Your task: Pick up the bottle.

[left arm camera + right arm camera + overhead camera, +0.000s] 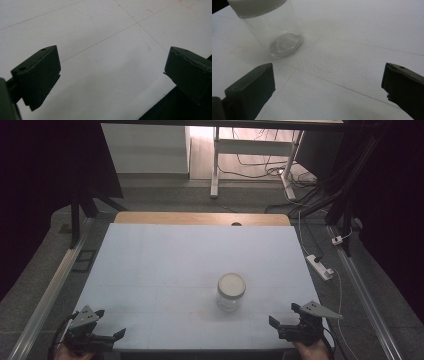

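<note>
L gripper lower left of high view, jaws apart, empty. Jar centre-right, upright on table, white lid on. Looks empty, so light; clear, smooth, prob slippery, rigid. Grip body below lid. R gripper lower right, jaws apart, near jar, not touching.

Camera layout: one fixed overhead, two gripper-mounted.

High view looks forward and down over the whole table, jar near centre. Left gripper view sits low and close over bare tabletop near the table's front edge. Right gripper view, equally low, faces the jar closely, sharing it with the high view.
</note>
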Demonstrator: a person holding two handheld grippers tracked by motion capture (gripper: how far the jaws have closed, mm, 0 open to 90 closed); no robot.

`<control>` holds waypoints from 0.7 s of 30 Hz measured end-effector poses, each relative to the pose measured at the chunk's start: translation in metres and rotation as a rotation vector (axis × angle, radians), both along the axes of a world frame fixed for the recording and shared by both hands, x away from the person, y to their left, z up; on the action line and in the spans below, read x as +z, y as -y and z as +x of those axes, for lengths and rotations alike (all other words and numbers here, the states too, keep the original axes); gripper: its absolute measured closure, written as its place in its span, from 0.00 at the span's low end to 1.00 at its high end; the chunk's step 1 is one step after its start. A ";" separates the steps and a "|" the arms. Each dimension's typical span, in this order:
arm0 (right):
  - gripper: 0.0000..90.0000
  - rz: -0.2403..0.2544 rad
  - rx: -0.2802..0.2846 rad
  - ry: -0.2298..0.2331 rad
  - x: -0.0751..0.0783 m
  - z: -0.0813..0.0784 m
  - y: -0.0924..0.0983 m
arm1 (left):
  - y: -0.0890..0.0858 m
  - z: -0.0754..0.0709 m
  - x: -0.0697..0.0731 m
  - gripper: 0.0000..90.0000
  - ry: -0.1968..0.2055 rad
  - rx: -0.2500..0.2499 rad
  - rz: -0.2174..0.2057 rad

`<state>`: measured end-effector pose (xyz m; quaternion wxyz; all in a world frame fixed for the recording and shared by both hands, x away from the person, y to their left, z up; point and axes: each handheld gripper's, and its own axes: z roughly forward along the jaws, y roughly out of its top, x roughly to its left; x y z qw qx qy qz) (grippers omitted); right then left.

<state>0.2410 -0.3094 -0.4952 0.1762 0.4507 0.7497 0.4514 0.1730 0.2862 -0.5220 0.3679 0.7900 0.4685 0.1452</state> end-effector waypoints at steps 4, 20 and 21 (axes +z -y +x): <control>0.00 -0.012 0.014 0.000 0.000 0.000 -0.002 | -0.003 0.001 0.000 0.02 -0.012 -0.001 -0.034; 0.00 -0.045 0.063 -0.009 0.000 0.001 -0.006 | -0.004 0.002 -0.001 0.02 -0.022 -0.014 -0.043; 0.00 -0.051 0.065 -0.006 0.000 0.000 -0.007 | -0.004 0.002 -0.001 0.02 -0.022 -0.015 -0.045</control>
